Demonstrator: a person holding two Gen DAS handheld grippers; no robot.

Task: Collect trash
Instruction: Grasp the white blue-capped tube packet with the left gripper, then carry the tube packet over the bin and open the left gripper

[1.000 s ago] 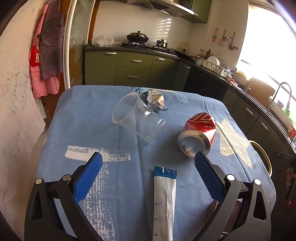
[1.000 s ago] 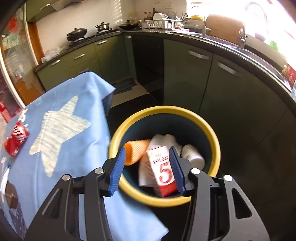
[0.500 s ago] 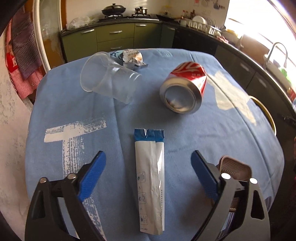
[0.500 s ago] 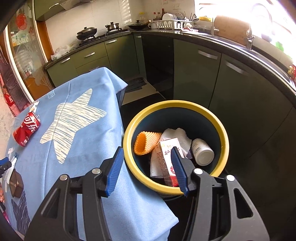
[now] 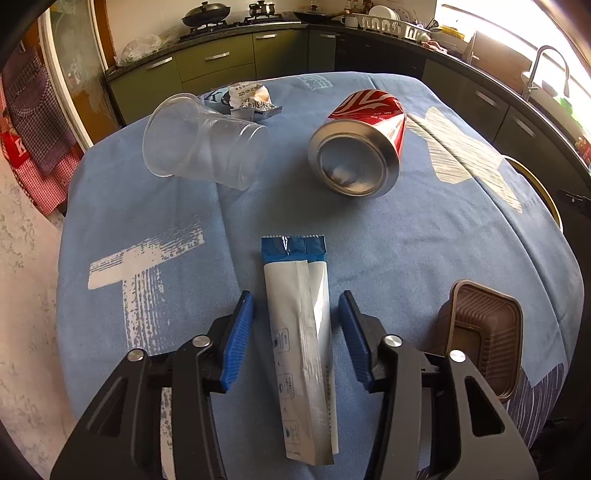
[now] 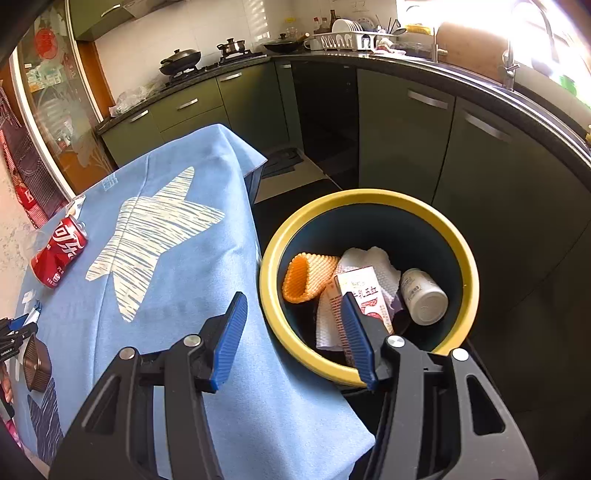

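My left gripper is open, its fingers on either side of a long white and blue wrapper lying flat on the blue tablecloth. Beyond it lie a red cola can, a clear plastic cup and a crumpled silver wrapper. A brown plastic tray sits to the right. My right gripper is open and empty, above the table's edge beside the yellow-rimmed bin. The bin holds a milk carton, orange foam net, white paper and a small bottle.
Green kitchen cabinets and a dark counter curve around behind the bin. A stove with pans is at the back. Aprons hang at the left. The can and brown tray also show in the right wrist view.
My left gripper has dropped toward the white wrapper and its jaws have narrowed around it. My right gripper has pulled up and back from the bin after the milk carton left it.
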